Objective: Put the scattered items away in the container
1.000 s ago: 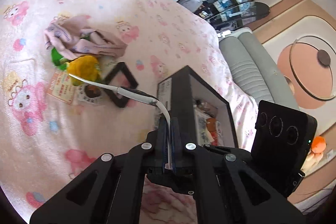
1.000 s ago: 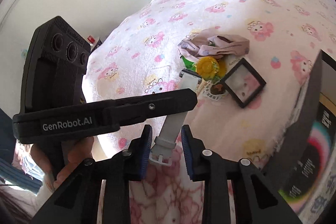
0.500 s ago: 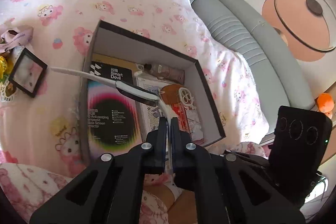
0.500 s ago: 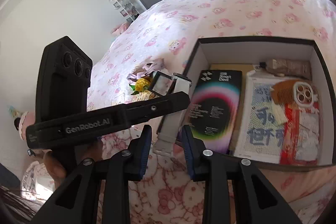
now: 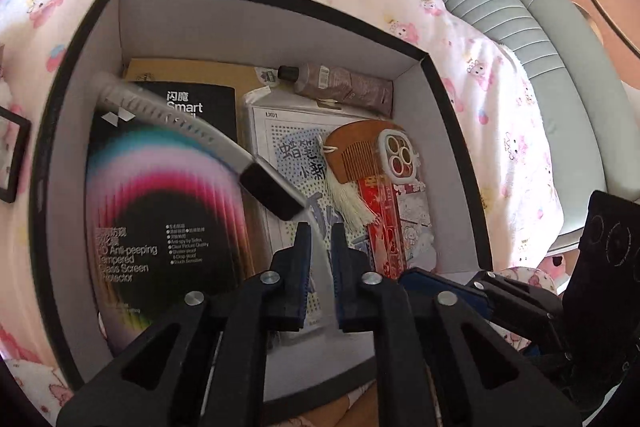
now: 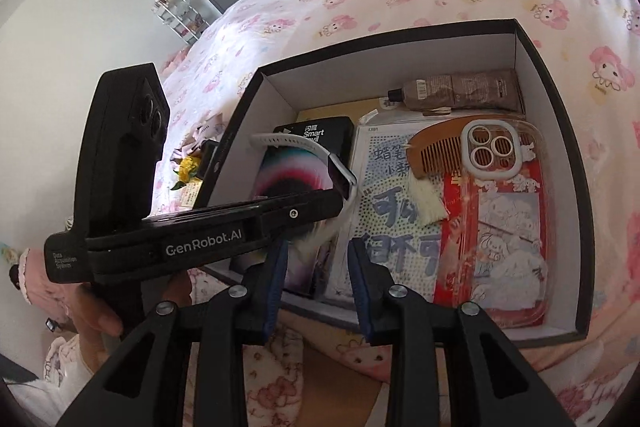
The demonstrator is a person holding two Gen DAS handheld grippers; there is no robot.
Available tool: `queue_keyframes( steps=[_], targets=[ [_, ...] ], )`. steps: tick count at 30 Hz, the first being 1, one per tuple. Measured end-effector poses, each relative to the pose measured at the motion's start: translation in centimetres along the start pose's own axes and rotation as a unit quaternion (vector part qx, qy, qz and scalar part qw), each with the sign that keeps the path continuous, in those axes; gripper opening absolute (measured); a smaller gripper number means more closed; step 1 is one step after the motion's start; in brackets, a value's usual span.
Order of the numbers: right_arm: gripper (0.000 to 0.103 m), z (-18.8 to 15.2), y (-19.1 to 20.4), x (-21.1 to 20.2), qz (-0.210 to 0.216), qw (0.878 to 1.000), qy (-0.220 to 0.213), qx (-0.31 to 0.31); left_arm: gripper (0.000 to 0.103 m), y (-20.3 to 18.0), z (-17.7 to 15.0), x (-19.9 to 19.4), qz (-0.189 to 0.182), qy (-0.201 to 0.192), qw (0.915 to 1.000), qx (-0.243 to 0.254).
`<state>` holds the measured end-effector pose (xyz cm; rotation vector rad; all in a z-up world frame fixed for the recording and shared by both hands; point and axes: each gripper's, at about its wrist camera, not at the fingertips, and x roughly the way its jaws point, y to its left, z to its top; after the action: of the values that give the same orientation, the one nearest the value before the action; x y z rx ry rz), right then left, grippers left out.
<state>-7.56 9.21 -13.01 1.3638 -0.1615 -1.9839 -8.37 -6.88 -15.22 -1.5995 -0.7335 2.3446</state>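
Note:
A watch [image 5: 272, 191] with a white strap and a black face hangs blurred over the open black box [image 5: 280, 1]. Its lower strap runs between the fingers of my left gripper [image 5: 320, 231], whose jaws are opening; a gap shows on each side of the strap. In the right wrist view the watch [image 6: 340, 179] dangles from the tip of the left gripper [image 6: 336, 205] above the box [image 6: 384, 31]. My right gripper [image 6: 318, 245] is just below, its jaws opening and wide apart. The blurred strap end sits above its fingertips, not pressed by them.
In the box lie a screen protector pack [image 5: 168, 195], a wooden comb [image 5: 356, 155], a phone case [image 6: 492, 151], a brown tube [image 5: 340, 87] and a printed sheet. A yellow item [image 6: 188, 167] and a black frame [image 5: 10, 155] remain on the pink bedspread. A hand [image 6: 92, 311] holds the left gripper.
Both grippers swung with the watch from the pile on the bed to above the box and tipped down. The left jaws have parted and the watch is now blurred.

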Motion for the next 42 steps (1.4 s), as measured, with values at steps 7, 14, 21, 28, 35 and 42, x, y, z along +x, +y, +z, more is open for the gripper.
queue_keyframes(
  steps=[7, 14, 21, 28, 35, 42],
  targets=[
    [0.029, 2.0, -1.8, 1.7, -0.028, 0.999, 0.038, -0.012, 0.022, 1.3, 1.7, -1.3, 0.017, -0.005, 0.9998, -0.005],
    [0.032, 2.0, -2.8, 4.0, -0.008, 0.996, 0.089, -0.016, 0.022, 3.2, 2.4, 0.2, 0.021, 0.027, 0.9988, -0.035],
    [0.032, 1.3, -2.5, 4.5, -0.055, 0.994, 0.090, -0.027, 0.025, 3.7, 4.7, 2.0, 0.011, 0.056, 0.9960, -0.069],
    [0.032, 0.8, -3.9, 4.9, -0.036, 0.995, 0.092, 0.008, 0.027, 4.6, 5.2, 2.6, 0.002, 0.063, 0.9902, -0.125],
    [0.032, 0.6, -3.9, 5.0, -0.031, 0.995, 0.091, 0.008, 0.025, 5.3, 5.9, 2.3, 0.005, 0.053, 0.9865, -0.155],
    [0.032, 0.3, -3.9, 4.1, -0.020, 0.997, 0.075, 0.012, 0.004, 4.9, 4.7, -0.7, 0.021, 0.002, 0.9911, -0.132]
  ],
)
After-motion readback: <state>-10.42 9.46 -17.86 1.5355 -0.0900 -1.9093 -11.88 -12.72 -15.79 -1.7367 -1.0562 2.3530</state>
